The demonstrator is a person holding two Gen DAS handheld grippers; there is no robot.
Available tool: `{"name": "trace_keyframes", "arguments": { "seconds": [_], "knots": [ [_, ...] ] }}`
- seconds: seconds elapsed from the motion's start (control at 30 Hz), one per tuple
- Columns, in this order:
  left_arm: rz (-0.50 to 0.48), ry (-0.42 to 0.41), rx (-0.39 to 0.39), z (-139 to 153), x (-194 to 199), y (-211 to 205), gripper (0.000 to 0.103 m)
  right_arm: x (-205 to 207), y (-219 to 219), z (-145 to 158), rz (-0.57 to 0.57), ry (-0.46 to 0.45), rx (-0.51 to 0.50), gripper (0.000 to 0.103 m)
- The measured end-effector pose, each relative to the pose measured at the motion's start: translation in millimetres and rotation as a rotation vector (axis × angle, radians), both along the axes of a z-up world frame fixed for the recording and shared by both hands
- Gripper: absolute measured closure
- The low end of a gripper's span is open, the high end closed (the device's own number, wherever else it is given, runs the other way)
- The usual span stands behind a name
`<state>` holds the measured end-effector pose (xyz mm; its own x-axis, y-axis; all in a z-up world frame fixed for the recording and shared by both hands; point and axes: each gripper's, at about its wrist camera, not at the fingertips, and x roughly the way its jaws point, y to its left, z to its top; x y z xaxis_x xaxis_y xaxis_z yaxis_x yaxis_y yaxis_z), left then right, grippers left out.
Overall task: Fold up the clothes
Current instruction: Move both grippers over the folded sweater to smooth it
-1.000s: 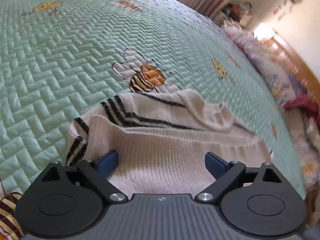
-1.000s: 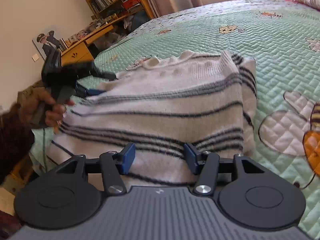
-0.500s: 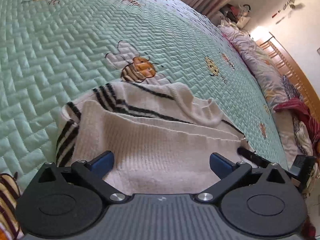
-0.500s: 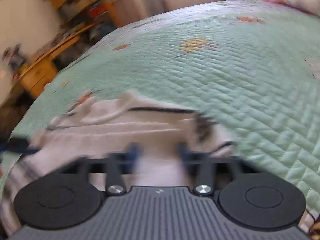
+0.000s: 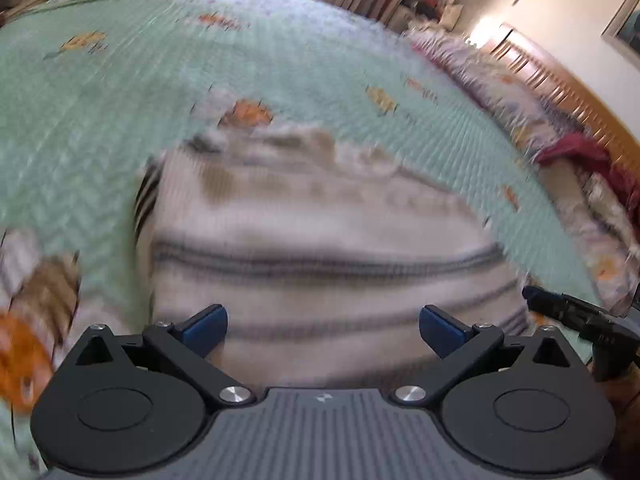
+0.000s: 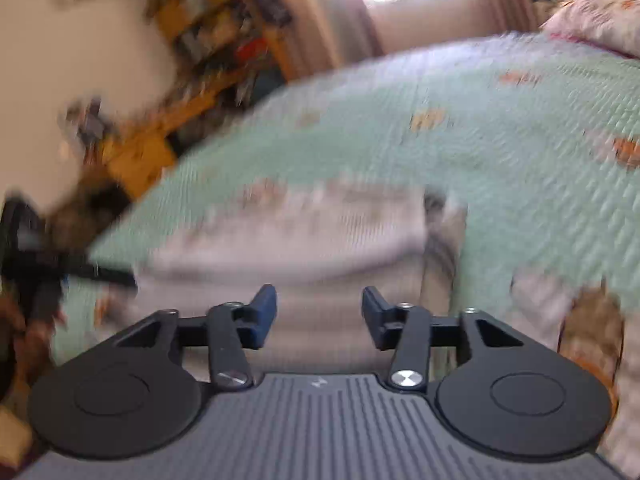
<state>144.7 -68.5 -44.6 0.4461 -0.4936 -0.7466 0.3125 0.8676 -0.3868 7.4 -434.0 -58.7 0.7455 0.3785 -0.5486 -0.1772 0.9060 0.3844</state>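
Writing: none legible; both views are motion-blurred. A small pale mark sits on the grey ribbed housing of each claw, too small to read.
Containers: a blurred shelf unit (image 6: 224, 20) at the far left of the right wrist view holds coloured items; what they are cannot be told.
Bed cover (image 5: 100, 120): mint-green quilt, herringbone stitching, scattered orange and yellow embroidered motifs.
Sweater (image 5: 320, 232): cream knit with dark horizontal stripes, lying folded on the bed cover in a roughly rectangular block, directly ahead of both claws. Ribbed texture is visible along its upper part.
Left claw (image 5: 323, 326): jaws spread wide, blue pads well apart, nothing gripped; the sweater shows in the gap between them, contact not discernible.
Right claw (image 6: 319, 312): jaws part-way open, having just been opening; blue pads hold nothing, with the sweater (image 6: 312, 240) seen beyond the gap.
Cross view: right claw's black finger (image 5: 560, 308) shows at the sweater's right edge in the left wrist view.
Far right: patterned pillows (image 5: 492, 80), a red cloth (image 5: 580, 152), a wooden headboard (image 5: 568, 88).
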Motion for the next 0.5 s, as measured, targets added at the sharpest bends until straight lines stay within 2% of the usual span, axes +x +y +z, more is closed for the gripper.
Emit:
{"name": "trace_keyframes", "arguments": {
  "seconds": [0.07,0.17,0.27,0.37,0.43,0.5],
  "knots": [
    [0.007,0.012,0.029,-13,-11,0,0.001,-5,3,-28,0.019,0.063,-0.029,0.056],
    [0.001,-0.018,0.068,-17,-18,-5,0.001,-17,-1,-26,-0.022,0.013,0.005,0.059],
    [-0.008,-0.067,0.102,0,-30,-9,0.001,-28,8,1,-0.02,-0.022,-0.04,0.058],
    [-0.048,-0.111,0.124,12,-49,-14,0.001,-48,23,21,0.016,-0.099,-0.015,0.058],
    [-0.05,-0.09,0.124,2,-55,-14,0.001,-50,41,17,0.067,-0.128,-0.031,0.058],
    [-0.02,-0.061,0.137,-17,-55,-9,0.001,-43,61,3,0.123,-0.084,-0.08,0.059]
  ]
}}
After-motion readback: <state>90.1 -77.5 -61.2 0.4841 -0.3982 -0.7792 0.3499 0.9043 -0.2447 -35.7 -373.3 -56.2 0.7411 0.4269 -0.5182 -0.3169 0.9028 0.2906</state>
